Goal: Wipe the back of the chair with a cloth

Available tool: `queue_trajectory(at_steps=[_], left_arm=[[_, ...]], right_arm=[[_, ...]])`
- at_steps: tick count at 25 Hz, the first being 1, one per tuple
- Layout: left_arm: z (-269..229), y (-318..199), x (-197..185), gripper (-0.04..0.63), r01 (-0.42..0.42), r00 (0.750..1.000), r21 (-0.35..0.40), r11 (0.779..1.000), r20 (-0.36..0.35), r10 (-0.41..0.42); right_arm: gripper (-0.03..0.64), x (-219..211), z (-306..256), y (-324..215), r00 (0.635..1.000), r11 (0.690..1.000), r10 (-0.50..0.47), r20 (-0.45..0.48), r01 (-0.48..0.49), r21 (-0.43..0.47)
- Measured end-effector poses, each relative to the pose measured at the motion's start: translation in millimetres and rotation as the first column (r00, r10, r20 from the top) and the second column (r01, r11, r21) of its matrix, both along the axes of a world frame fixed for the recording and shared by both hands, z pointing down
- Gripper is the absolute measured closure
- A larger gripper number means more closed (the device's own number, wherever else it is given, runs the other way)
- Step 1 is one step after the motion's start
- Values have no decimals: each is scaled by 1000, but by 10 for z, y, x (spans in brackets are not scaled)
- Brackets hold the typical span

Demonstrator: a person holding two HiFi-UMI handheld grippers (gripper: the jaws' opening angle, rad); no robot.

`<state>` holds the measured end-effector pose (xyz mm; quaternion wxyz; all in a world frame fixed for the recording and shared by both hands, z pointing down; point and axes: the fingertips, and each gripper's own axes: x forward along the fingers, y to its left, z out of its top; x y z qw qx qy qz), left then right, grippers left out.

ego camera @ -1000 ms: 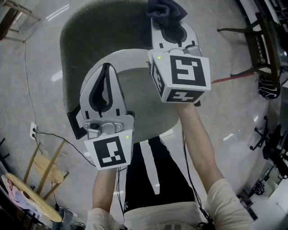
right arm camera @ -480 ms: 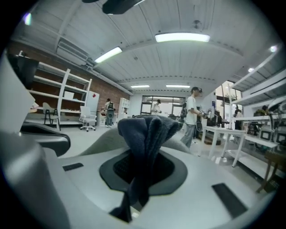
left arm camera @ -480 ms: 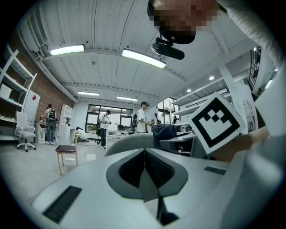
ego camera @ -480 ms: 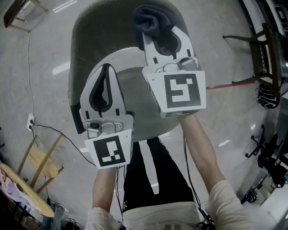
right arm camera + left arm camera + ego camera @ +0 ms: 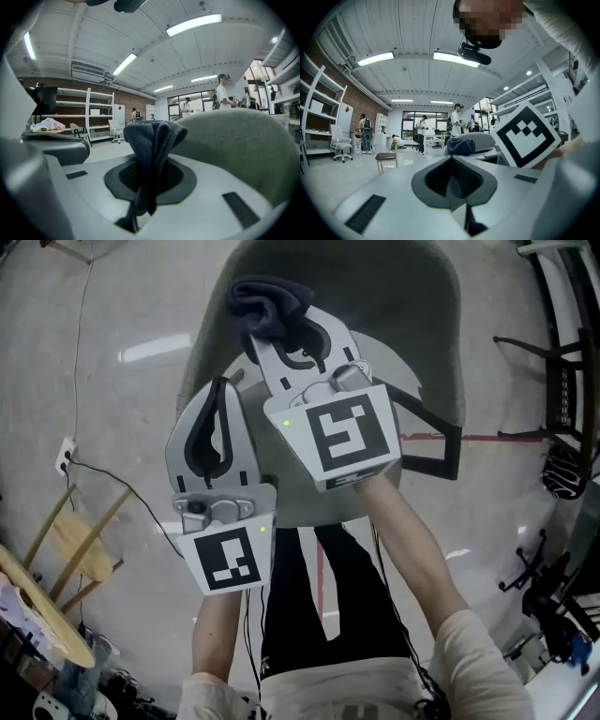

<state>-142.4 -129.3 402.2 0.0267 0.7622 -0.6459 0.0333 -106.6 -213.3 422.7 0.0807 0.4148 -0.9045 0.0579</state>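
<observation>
Right gripper pinching cloth, beside chair back, left gripper closed

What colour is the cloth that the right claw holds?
Dark blue-grey. The cloth shows best in the right gripper view.

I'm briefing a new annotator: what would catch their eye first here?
The dark cloth bunched in the right gripper, which is shut on it, up by the curved grey chair back at the top of the head view. Next comes the left gripper, jaws together and empty, lower and to the left.
</observation>
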Motion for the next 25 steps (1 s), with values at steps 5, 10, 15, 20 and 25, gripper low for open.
queue_trajectory(at_steps=[5,10,15,20,25], left_arm=[[133,67,-271,579,52,999,-20,998,4,-52],[205,105,-362,578,71,997,-36,997,-2,-71],[224,95,-340,579,72,997,-38,997,-5,-72],[213,49,-310,578,62,998,-37,997,-7,-63],[254,-10,-161,580,40,999,-41,998,-7,-40]], right_arm=[[559,-358,212,75,998,998,-54,27,55,-30],[560,-496,304,50,998,997,-69,2,69,-32],[559,-447,346,-41,998,998,-55,-26,54,-26],[559,-389,337,-78,998,999,-45,-50,45,-8],[560,-75,433,-225,996,999,29,-79,-31,-21]])
